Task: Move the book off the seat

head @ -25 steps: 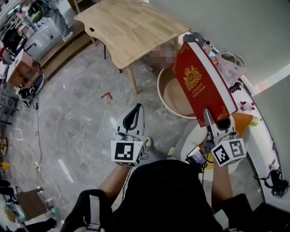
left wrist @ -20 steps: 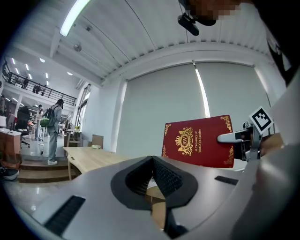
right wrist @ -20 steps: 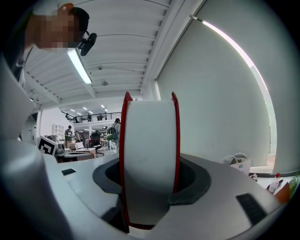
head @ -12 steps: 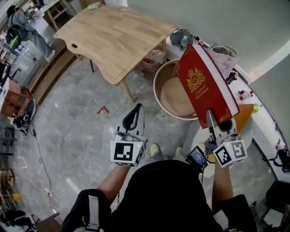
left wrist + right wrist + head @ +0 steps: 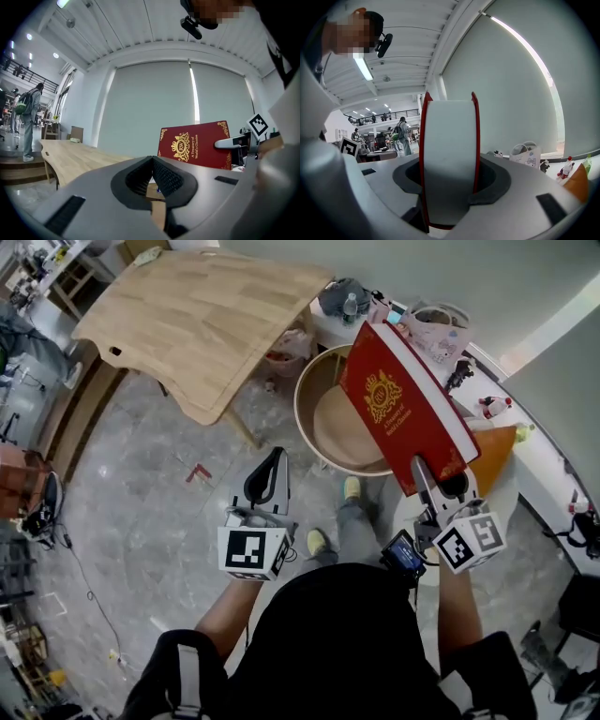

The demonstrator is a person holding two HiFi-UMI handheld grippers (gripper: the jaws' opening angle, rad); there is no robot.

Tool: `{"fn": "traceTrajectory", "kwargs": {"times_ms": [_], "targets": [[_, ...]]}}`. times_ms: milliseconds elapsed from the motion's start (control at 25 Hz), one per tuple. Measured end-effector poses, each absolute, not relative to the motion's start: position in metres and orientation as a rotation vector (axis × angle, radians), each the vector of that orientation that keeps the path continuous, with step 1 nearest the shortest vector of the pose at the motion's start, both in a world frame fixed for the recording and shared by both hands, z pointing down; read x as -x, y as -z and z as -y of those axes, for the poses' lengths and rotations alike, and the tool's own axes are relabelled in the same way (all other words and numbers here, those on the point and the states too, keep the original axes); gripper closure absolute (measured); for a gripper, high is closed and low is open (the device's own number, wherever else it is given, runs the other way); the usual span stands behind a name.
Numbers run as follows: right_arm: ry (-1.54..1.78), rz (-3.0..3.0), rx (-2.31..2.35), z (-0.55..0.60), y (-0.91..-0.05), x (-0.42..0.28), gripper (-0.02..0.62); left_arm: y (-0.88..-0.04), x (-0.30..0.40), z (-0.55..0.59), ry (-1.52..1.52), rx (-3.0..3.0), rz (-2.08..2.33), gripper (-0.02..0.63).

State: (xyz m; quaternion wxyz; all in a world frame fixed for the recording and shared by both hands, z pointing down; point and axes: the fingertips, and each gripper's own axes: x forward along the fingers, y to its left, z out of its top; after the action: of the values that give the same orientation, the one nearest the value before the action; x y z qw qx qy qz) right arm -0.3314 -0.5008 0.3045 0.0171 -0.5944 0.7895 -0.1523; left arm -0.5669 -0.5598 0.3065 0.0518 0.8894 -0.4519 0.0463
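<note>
Over the floor at left, the left tongs (image 5: 274, 460) are pressed together on nothing. Right of them the round seat (image 5: 337, 429) lies bare. The red book (image 5: 398, 404) hangs above it, clamped on edge in the right tongs (image 5: 439, 480). Next it likely needs setting down on the desk (image 5: 544, 512), where a bag (image 5: 433, 329) hides its contents.

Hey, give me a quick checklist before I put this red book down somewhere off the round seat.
1. Grip on book: ok, right gripper clamps across both covers.
2. The book clear of seat: ok, held up in the air.
3. The left gripper free: ok, shut and empty.
4. Bare room on wooden table: ok.
5. Hold firm enough for the tilted book: cannot tell.
</note>
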Motion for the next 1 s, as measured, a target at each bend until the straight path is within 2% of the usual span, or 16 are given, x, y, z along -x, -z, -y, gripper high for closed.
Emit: {"fn": "traceTrajectory", "kwargs": {"times_ms": [520,1000], "targets": [[0.682,-2.483,1.838,0.594,-0.362,0.253,0.357,-0.320,0.494,0.663,-0.216,-2.676,1.408,0.595],[0.946,-2.691,1.673,0.671,-0.448,0.240,0.357,-0.352,0.447,0.729,-0.420,-2.617,1.424,0.595]]}}
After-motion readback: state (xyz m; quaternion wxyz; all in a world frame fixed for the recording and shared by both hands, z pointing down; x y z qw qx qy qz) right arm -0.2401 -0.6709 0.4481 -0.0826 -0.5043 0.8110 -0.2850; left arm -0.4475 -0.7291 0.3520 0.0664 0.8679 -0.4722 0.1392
